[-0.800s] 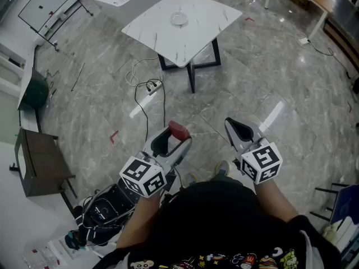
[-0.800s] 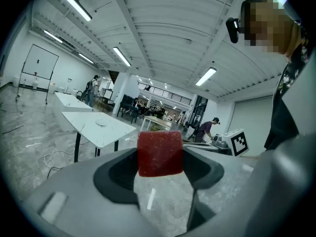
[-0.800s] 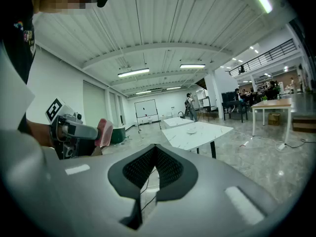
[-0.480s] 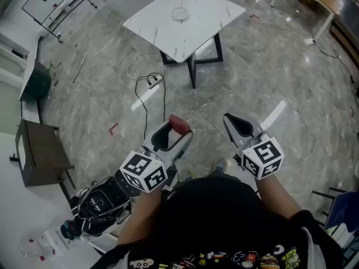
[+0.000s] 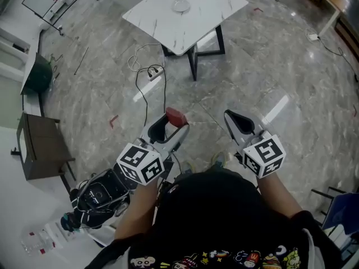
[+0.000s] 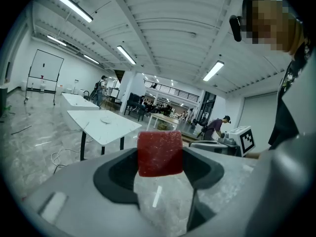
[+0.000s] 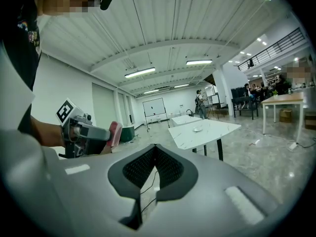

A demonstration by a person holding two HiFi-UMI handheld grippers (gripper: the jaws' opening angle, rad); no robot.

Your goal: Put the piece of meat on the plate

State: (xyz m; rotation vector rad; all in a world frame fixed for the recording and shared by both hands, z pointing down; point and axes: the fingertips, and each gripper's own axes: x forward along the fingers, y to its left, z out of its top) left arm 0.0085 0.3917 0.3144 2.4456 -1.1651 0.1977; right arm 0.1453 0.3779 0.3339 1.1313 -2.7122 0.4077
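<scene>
Carrying the red square piece of meat (image 6: 159, 152), the left tongs (image 5: 170, 129) squeeze it near the person. The right tongs (image 5: 238, 126) are closed and empty. Next job, I think: walk to the small round plate (image 5: 180, 5) on the far white surface (image 5: 210, 18).

The plate (image 5: 180, 5) lies on the table (image 5: 216, 10), well ahead of the meat (image 5: 175, 117) between the left tongs (image 5: 170, 126).

Left gripper (image 5: 173, 123) jaws clamping meat (image 5: 176, 116), right gripper (image 5: 231, 119) jaws together
</scene>
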